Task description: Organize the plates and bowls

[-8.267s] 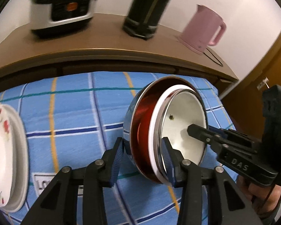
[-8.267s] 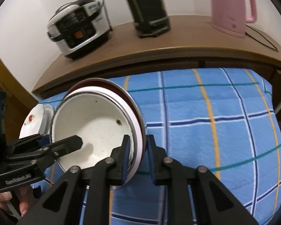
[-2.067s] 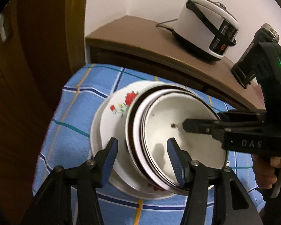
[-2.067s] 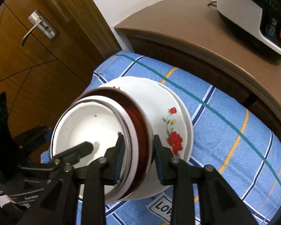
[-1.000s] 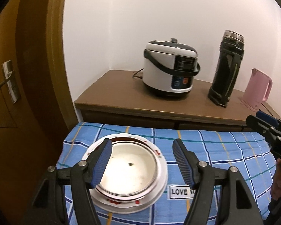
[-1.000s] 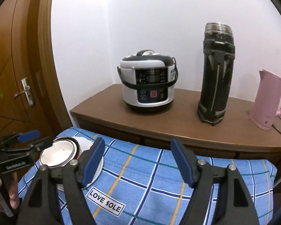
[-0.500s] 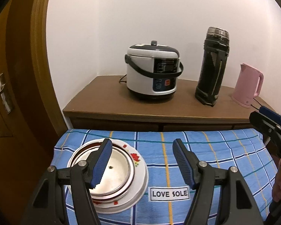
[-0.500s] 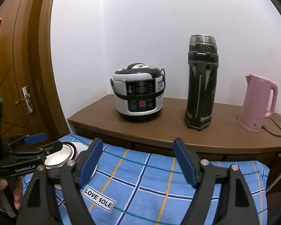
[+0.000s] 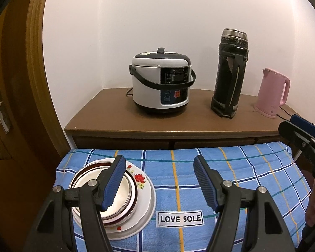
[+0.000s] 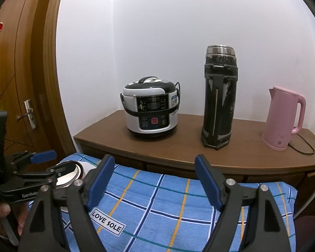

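Observation:
A stack of dishes sits at the left end of the blue checked cloth (image 9: 231,168). A white bowl (image 9: 124,197) nests in a red bowl with a metal rim (image 9: 134,191), on white flowered plates (image 9: 145,191). My left gripper (image 9: 159,180) is open and empty, raised above and just right of the stack. My right gripper (image 10: 153,178) is open and empty, over the middle of the cloth. In the right wrist view the stack (image 10: 73,173) shows partly, behind the left gripper.
A brown sideboard (image 9: 107,117) stands behind the table with a rice cooker (image 9: 159,86), a tall black flask (image 9: 231,77) and a pink kettle (image 9: 273,92). A wooden door (image 10: 14,84) is at the left. A "LOVE SOLE" label (image 9: 180,218) lies on the cloth.
Both grippers let go of the nested bowls, which now rest on the flowered plates. Both have opened wide and pulled back and up from the stack.

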The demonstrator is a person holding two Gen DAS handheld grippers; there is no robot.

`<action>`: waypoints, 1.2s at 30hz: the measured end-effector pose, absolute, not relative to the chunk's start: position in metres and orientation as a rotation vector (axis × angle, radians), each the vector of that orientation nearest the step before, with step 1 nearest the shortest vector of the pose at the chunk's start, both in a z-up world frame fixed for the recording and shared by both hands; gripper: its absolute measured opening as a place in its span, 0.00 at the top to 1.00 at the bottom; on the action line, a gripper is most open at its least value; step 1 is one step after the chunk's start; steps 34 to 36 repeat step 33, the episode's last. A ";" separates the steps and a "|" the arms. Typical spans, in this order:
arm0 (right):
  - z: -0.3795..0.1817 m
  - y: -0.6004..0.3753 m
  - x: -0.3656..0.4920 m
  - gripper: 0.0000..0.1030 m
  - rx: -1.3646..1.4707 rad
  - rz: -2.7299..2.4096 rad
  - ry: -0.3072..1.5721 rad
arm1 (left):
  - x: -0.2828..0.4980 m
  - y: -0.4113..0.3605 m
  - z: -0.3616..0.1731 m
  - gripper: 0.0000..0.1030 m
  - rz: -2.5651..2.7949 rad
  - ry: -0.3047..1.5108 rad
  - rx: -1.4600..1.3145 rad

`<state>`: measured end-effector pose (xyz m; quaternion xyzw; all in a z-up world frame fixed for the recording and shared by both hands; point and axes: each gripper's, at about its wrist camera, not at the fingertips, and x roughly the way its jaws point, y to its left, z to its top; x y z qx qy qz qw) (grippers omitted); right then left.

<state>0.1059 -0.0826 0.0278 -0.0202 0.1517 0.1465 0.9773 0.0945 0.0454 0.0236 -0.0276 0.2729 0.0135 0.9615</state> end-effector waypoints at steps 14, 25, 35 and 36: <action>0.038 -0.090 0.095 0.20 -0.055 0.265 0.261 | 0.095 0.031 0.033 0.33 -0.010 0.550 -0.041; 0.045 -0.105 0.079 0.18 -0.049 0.232 0.216 | 0.090 0.015 0.044 0.33 -0.069 0.495 -0.047; 0.045 -0.112 0.066 0.18 -0.046 0.226 0.203 | 0.081 0.001 0.049 0.33 -0.060 0.459 0.004; 0.045 -0.112 0.066 0.18 -0.046 0.226 0.203 | 0.081 0.001 0.049 0.33 -0.060 0.459 0.004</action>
